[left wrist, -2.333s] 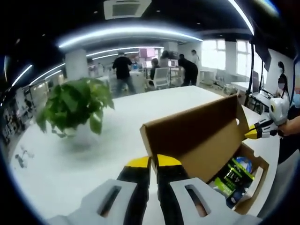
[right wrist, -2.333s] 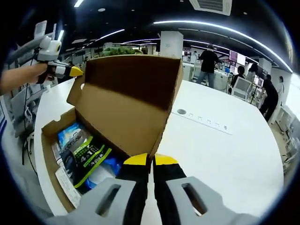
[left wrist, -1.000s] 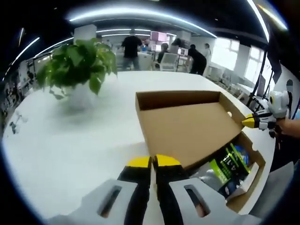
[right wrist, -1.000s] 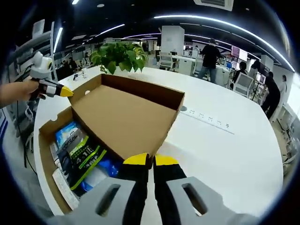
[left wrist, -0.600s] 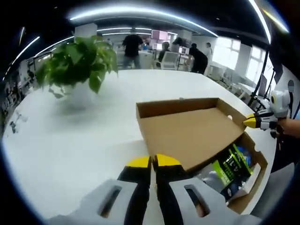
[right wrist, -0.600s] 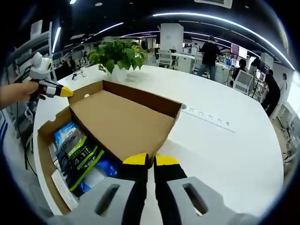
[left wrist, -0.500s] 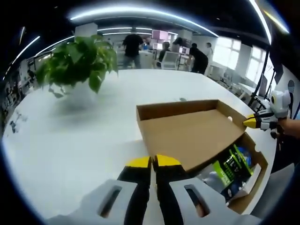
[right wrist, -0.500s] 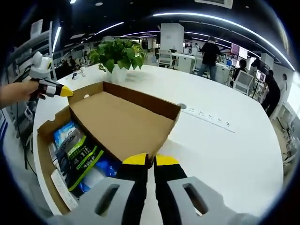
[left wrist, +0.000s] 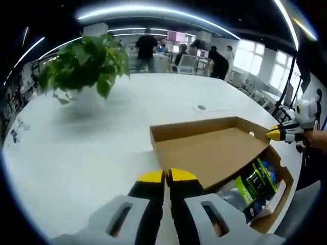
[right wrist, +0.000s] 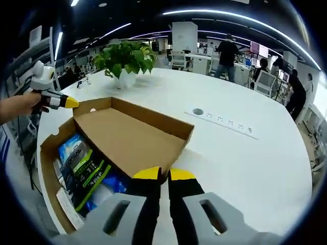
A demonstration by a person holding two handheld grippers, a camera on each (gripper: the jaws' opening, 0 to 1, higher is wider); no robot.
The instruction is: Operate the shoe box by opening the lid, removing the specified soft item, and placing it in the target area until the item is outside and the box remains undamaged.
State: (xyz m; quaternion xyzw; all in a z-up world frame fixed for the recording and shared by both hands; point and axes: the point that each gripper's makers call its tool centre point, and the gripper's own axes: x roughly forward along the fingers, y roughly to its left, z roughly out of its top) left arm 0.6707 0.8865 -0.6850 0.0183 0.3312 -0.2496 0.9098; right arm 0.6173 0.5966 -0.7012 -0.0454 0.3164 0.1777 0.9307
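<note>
A brown cardboard shoe box stands open on the white table [left wrist: 76, 153], its lid [left wrist: 209, 158] swung back and lying low, nearly flat. My left gripper [left wrist: 167, 176] is shut on the lid's near corner. My right gripper [left wrist: 276, 134] comes in from the right and pinches the lid's other corner. In the right gripper view my right gripper [right wrist: 163, 174] is shut on the lid [right wrist: 127, 138], and my left gripper [right wrist: 69, 102] touches the far corner. Inside the box base [right wrist: 48, 148] lie a green-and-black soft packet [right wrist: 87, 171], a blue packet [right wrist: 71, 148] and white paper.
A leafy potted plant [left wrist: 82, 64] stands on the table beyond the box, also the plant [right wrist: 125, 58]. A socket strip [right wrist: 230, 123] is set into the tabletop. Several people and office chairs are far behind. The person's hand [right wrist: 15, 107] holds the left gripper.
The lid has swung down from upright to almost flat behind the box, with both grippers staying shut at its corners. Both views have dropped with it.
</note>
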